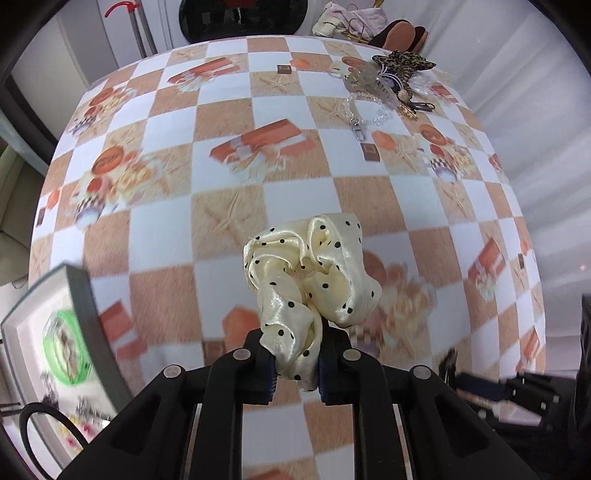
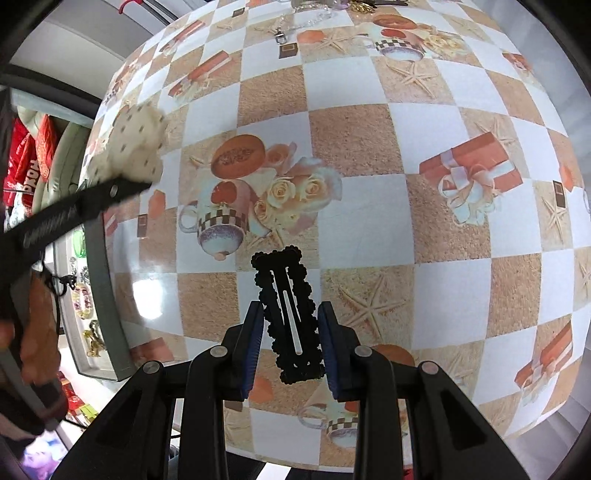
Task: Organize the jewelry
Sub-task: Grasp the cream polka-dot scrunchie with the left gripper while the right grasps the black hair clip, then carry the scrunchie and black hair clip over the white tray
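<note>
My left gripper (image 1: 295, 363) is shut on a cream satin scrunchie with black dots (image 1: 308, 273) and holds it above the checkered tablecloth (image 1: 229, 110). The scrunchie also shows blurred in the right wrist view (image 2: 131, 142), at the tip of the left gripper. My right gripper (image 2: 290, 332) is shut on a black scalloped snap hair clip (image 2: 290, 314) and holds it above the table. A grey-rimmed jewelry box (image 1: 83, 310) lies at the lower left, holding a green bangle (image 1: 66, 349) and small pieces; it also shows in the right wrist view (image 2: 101, 280).
A pile of accessories sits at the table's far right: a leopard bow (image 1: 402, 62), a clear claw clip (image 1: 369, 83), a bead chain with a clasp (image 1: 360, 118), keys. Clothes and shoes (image 1: 402, 35) lie behind the table. A black hair tie (image 1: 48, 424) lies by the box.
</note>
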